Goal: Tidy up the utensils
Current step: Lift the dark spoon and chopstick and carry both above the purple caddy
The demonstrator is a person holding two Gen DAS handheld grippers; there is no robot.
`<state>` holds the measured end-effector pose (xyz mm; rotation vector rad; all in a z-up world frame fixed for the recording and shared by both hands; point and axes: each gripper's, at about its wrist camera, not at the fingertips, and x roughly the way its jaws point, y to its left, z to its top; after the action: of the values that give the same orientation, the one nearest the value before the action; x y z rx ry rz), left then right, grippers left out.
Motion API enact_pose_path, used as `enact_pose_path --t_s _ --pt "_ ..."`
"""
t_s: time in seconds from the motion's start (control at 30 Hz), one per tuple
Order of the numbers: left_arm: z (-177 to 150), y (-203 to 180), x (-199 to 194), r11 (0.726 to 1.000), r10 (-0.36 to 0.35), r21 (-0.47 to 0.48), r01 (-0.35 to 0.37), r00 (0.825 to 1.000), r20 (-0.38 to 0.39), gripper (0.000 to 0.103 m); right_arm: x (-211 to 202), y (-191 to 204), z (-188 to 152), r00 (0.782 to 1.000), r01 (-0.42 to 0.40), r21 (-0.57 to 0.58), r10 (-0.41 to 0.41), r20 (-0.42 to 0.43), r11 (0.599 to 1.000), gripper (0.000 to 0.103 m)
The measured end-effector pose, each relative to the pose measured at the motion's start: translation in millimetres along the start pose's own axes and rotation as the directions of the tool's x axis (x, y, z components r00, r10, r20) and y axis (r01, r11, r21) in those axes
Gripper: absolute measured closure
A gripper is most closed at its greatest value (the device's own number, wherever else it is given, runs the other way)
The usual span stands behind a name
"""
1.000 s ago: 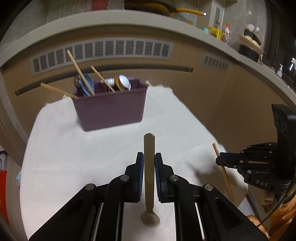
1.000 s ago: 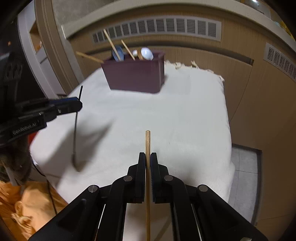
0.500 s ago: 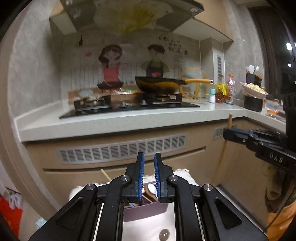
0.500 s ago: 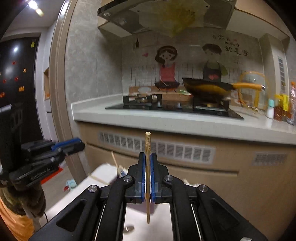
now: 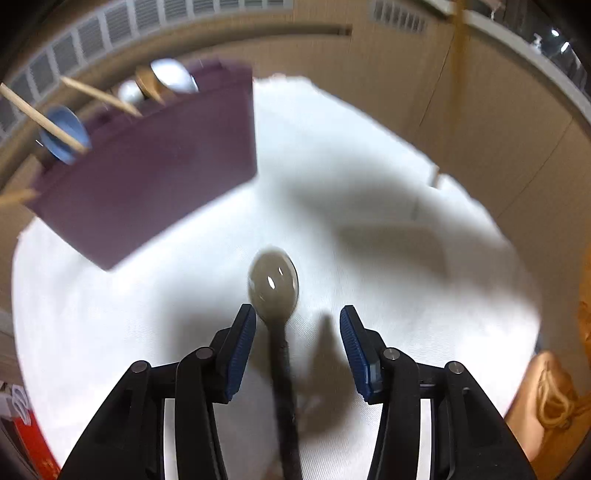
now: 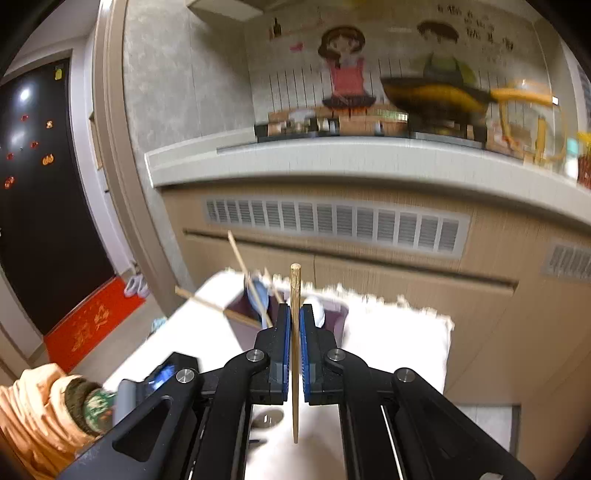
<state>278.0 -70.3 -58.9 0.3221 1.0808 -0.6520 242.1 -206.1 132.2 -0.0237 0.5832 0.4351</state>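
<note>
Your left tongs (image 5: 297,325) were opening over the grey spoon (image 5: 273,284) on the white-clothed tabletop (image 5: 369,221), pads clear of it. The purple utensil bin (image 5: 147,177), already holding spoons and chopsticks, stood at ten o'clock. Your right tongs (image 6: 294,325) stayed clenched on a wooden chopstick (image 6: 295,280).

You had almost nothing readable in front of you. On the wall (image 6: 406,66) behind the counter, the right wrist view caught a line of dark characters (image 6: 476,35) above the two cartoon figures (image 6: 345,62), but the motion blur smeared them and you could not have made out a single one. The red doormat (image 6: 94,317) by the dark door carried a gold pattern that may have been lettering; it was too small and soft to tell. In the left wrist view you saw no lettering, label or number at all on anything in sight.
</note>
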Motion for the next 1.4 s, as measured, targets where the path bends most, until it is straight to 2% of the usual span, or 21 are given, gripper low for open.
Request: enact_pose_path --t_s 0.23,0.3,0.37,0.47,0.57,0.6,0.67,0.7,0.77,0.9,0.93,0.97,1.0,1.03,1.07,1.1,1.17,1.33,1.4 --pt "17 15 18 0.988 0.054 -0.145 -0.051 0.998 0.014 0.055 4 -7 -35 0.997 0.005 0.007 -0.005 -0.078 1.0 0.098" --pt "20 14 20 0.986 0.07 -0.15 -0.066 0.997 0.021 0.068 4 -8 -39 0.996 0.011 0.005 -0.011 -0.088 1.0 0.098" --pt "20 8 19 0.986 0.092 -0.145 -0.086 0.995 0.031 0.069 2 -9 -41 0.996 0.014 0.008 -0.013 -0.091 1.0 0.098" --pt "21 2 2 0.983 0.13 -0.142 -0.117 0.988 0.086 0.07 -4 -10 -39 0.997 0.018 0.01 -0.017 -0.079 1.0 0.098" --pt "34 2 -54 0.98 0.136 -0.173 -0.098 0.965 0.224 0.07 -13 -9 -30 0.999 0.031 0.008 -0.031 -0.045 0.999 0.098" --pt "42 3 -81 0.979 0.147 -0.177 -0.098 0.946 0.29 0.07 -19 -8 -21 0.999 0.039 0.001 -0.039 -0.019 0.999 0.098" --pt "58 5 -136 0.974 0.194 -0.193 -0.121 0.884 0.425 0.07 -29 -5 -4 0.998 0.054 -0.007 -0.054 0.034 0.999 0.098" --pt "68 9 -169 0.968 0.228 -0.213 -0.136 0.832 0.506 0.07 -37 -3 12 0.995 0.065 -0.013 -0.064 0.078 0.998 0.098" --pt "80 15 -217 0.955 0.28 -0.256 -0.148 0.731 0.623 0.07 -45 1 34 0.988 0.075 -0.018 -0.072 0.134 0.997 0.098" --pt "96 49 -279 0.937 0.333 -0.337 -0.094 0.534 0.777 0.07 -48 9 83 0.969 0.097 -0.016 -0.091 0.23 0.995 0.098" --pt "98 58 -287 0.935 0.336 -0.344 -0.081 0.507 0.794 0.069 -46 10 94 0.964 0.101 -0.013 -0.095 0.249 0.995 0.098" --pt "95 65 -293 0.931 0.345 -0.359 -0.062 0.466 0.815 0.069 -42 12 101 0.961 0.101 -0.013 -0.095 0.258 0.995 0.098" --pt "93 70 -296 0.929 0.351 -0.368 -0.05 0.435 0.829 0.069 -35 13 111 0.959 0.103 -0.014 -0.096 0.267 0.995 0.098" --pt "96 76 -294 0.927 0.355 -0.373 -0.037 0.406 0.842 0.069 -31 13 116 0.958 0.107 -0.014 -0.099 0.269 0.994 0.098" --pt "95 82 -291 0.926 0.358 -0.377 -0.029 0.387 0.85 0.069 -24 14 120 0.958 0.112 -0.015 -0.103 0.268 0.994 0.098" --pt "99 86 -291 0.925 0.36 -0.379 -0.028 0.385 0.85 0.069 -15 15 125 0.961 0.112 -0.02 -0.103 0.258 0.994 0.098" --pt "110 102 -272 0.923 0.362 -0.384 -0.032 0.414 0.835 0.069 1 15 128 0.967 0.116 -0.031 -0.105 0.231 0.993 0.098" --pt "115 117 -214 0.905 0.377 -0.425 -0.004 0.469 0.799 0.069 51 3 119 0.985 0.121 -0.033 -0.116 0.125 0.992 0.098" --pt "116 129 -187 0.894 0.39 -0.448 -0.004 0.5 0.773 0.069 71 -3 109 0.99 0.122 -0.033 -0.119 0.078 0.992 0.098"
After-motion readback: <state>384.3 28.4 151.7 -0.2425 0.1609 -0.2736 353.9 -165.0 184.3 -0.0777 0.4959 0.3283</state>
